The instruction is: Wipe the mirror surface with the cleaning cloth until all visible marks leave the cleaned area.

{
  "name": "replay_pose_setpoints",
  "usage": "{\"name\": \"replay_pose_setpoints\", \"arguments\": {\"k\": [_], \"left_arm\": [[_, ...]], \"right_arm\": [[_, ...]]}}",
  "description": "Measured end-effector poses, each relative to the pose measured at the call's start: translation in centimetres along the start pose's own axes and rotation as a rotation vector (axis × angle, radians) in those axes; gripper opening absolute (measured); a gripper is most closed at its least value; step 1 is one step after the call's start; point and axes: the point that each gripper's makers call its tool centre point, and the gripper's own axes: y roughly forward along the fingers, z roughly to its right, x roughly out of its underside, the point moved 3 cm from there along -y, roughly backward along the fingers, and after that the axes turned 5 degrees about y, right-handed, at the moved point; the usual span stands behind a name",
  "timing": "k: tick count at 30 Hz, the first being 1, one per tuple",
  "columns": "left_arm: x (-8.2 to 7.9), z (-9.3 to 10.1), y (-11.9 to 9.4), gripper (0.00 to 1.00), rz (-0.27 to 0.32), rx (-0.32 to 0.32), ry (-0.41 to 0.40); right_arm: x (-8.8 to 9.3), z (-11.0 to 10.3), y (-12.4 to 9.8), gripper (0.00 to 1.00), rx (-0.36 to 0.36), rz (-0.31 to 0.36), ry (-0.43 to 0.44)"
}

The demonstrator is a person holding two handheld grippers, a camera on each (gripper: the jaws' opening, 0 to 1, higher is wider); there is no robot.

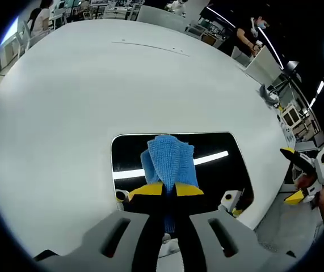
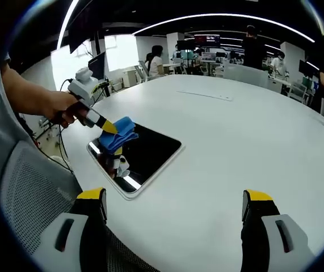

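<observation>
Wiping step underway: left gripper clenched on blue cloth, pressed to mirror at table edge; right gripper released, idle; next needs strokes across remaining glass.

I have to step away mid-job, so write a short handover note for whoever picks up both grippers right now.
Left gripper: shut on the blue cloth, pressing it on the mirror.
Right gripper: open, holding nothing, above the white table beside the mirror.
Mirror lies flat near the table edge.
Done: cloth gripped and on the glass.
Left: whether marks remain cannot be told, since the glass reflects ceiling lights; wipe the whole surface and check.
</observation>
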Motion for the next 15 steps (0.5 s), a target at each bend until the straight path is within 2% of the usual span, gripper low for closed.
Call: {"name": "replay_pose_setpoints", "arguments": {"k": [15], "left_arm": [[2.5, 0.5, -1.5, 0.02, -0.006, 0.008, -0.019]], "right_arm": [[-0.2, -0.3, -0.1, 0.98, -0.009, 0.018, -0.012]]}}
